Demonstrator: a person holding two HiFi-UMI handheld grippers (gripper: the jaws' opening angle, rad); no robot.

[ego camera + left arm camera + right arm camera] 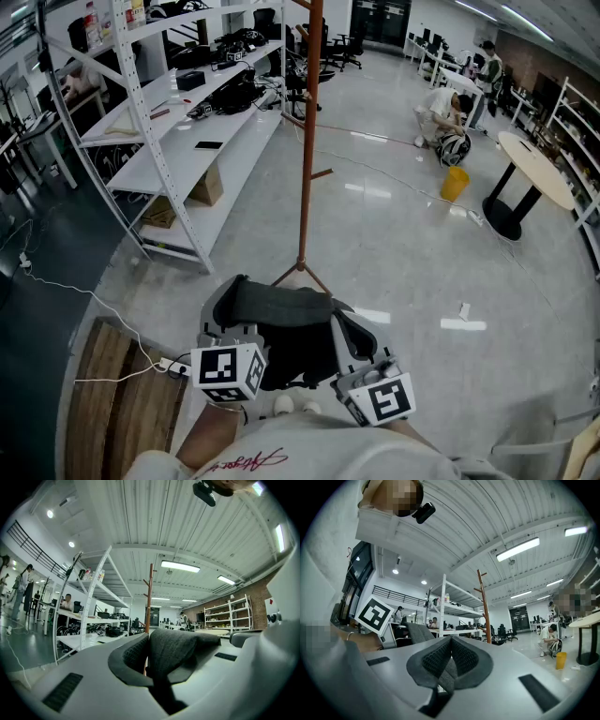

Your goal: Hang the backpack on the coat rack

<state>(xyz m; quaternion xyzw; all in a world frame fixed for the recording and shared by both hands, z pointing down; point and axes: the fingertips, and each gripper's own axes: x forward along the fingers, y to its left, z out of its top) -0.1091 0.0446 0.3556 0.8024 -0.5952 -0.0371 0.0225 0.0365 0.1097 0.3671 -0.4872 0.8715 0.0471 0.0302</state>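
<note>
While left gripper and right gripper fingers clench the backpack, advised: approach the coat rack, lifting above a peg.

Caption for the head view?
Left gripper and right gripper hold a dark grey fabric backpack before the tall brown wooden coat rack.

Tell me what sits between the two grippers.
The backpack: its dark grey body hangs between the left gripper and the right gripper, each shut on its fabric. The head view shows it.
</note>
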